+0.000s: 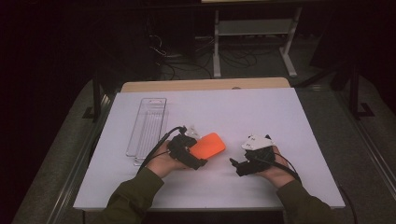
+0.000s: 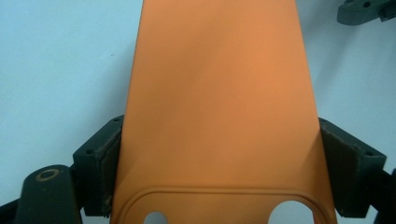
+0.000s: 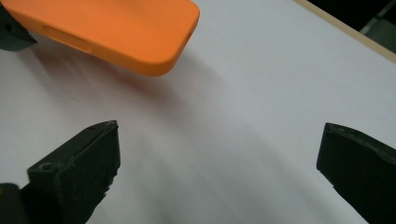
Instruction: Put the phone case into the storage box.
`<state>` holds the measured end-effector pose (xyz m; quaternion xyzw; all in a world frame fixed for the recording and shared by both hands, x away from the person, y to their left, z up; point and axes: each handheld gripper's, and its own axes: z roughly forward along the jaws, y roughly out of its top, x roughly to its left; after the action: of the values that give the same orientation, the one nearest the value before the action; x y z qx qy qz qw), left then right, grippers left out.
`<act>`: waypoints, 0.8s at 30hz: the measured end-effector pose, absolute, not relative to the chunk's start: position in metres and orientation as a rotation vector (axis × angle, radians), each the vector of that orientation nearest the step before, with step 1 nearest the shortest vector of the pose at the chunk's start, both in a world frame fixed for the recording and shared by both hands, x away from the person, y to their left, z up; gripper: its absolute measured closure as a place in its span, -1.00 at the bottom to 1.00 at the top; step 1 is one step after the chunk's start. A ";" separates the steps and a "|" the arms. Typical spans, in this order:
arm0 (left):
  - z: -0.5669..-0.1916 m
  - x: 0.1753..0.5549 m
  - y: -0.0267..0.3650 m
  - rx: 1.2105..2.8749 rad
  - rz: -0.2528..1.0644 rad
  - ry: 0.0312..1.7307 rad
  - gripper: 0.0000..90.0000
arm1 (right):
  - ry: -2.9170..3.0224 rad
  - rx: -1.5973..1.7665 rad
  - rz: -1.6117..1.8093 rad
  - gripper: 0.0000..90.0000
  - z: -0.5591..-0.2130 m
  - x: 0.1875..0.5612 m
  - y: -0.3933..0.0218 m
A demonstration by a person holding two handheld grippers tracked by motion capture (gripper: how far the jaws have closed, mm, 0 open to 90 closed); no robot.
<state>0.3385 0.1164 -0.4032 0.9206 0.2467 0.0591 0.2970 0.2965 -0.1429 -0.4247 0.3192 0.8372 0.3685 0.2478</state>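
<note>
An orange phone case (image 1: 208, 145) with rounded corners is held just above the white table, near its middle. My left gripper (image 1: 189, 151) is shut on the case's near end; in the left gripper view the case (image 2: 219, 93) fills the gap between the two pads (image 2: 108, 154). A camera cut-out shows at its bottom edge. My right gripper (image 1: 237, 165) rests to the right of the case, open with nothing between its fingers. In the right gripper view the case (image 3: 116, 28) hovers at the upper left, ahead of that gripper (image 3: 219, 154), casting a shadow on the table.
A clear plastic tray (image 1: 147, 125) lies lengthwise on the left half of the white table sheet (image 1: 261, 112). A wooden strip (image 1: 205, 84) runs along the far edge. Beyond it are dark floor, cables and a white stand (image 1: 252, 32).
</note>
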 end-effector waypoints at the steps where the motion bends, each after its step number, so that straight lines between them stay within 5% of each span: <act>1: -0.403 0.339 0.117 2.448 0.158 0.654 -0.66 | 2.281 0.865 0.997 -1.00 -0.425 0.296 -0.142; 24: -0.403 0.340 0.118 2.456 0.166 0.635 -0.66 | 2.232 0.691 0.893 -1.00 -0.426 0.290 -0.135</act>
<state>0.3399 0.1177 -0.4030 0.9231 0.2385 0.0623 0.2952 0.2901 -0.1353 -0.4264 0.2621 0.8471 0.3390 0.3144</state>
